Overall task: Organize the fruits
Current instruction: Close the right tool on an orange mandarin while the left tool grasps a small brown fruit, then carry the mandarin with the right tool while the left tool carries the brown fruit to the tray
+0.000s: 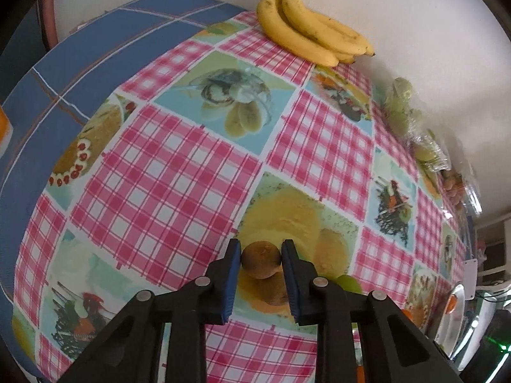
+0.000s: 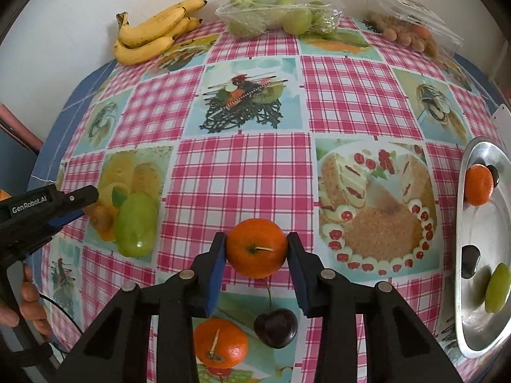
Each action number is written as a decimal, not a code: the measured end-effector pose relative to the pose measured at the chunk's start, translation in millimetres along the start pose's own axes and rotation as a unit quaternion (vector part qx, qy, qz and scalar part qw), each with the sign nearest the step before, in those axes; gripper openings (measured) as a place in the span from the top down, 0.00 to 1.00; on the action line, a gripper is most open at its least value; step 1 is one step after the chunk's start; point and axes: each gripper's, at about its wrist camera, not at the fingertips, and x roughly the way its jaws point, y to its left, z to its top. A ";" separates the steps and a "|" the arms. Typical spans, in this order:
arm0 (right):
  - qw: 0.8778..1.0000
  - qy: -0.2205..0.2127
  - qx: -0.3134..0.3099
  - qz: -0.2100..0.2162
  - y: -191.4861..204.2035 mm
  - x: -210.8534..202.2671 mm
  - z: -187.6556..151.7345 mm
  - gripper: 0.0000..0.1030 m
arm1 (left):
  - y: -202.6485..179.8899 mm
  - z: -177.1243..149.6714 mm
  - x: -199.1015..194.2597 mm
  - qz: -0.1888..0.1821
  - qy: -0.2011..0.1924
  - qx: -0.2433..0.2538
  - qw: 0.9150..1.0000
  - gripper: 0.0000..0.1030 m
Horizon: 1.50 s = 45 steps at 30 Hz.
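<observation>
Both grippers clamped on fruit, left gripper point(image 1: 260, 255) on brown fruit point(image 1: 260, 259), right gripper point(image 2: 256, 249) on orange point(image 2: 256, 247); lift gently, carry to tray point(image 2: 460, 223) at right edge.

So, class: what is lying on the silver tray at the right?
On the silver tray lie a mandarin, a dark fruit partly hidden behind it, another dark fruit and a green fruit. The tray's right part is out of frame.

Metal tray point(image 2: 463, 210) cut off rightward
</observation>
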 end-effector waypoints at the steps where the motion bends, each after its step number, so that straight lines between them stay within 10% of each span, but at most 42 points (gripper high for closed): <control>1: 1.000 -0.005 -0.001 0.001 0.6 -3.4 0.7 0.62 | -1.1 2.2 -4.4 -0.002 -0.007 0.002 1.000 0.73; 45: 0.990 -0.037 0.136 -0.012 -103.0 -58.8 0.6 0.62 | -140.6 -54.3 -20.6 -0.019 -0.009 0.164 0.986 0.73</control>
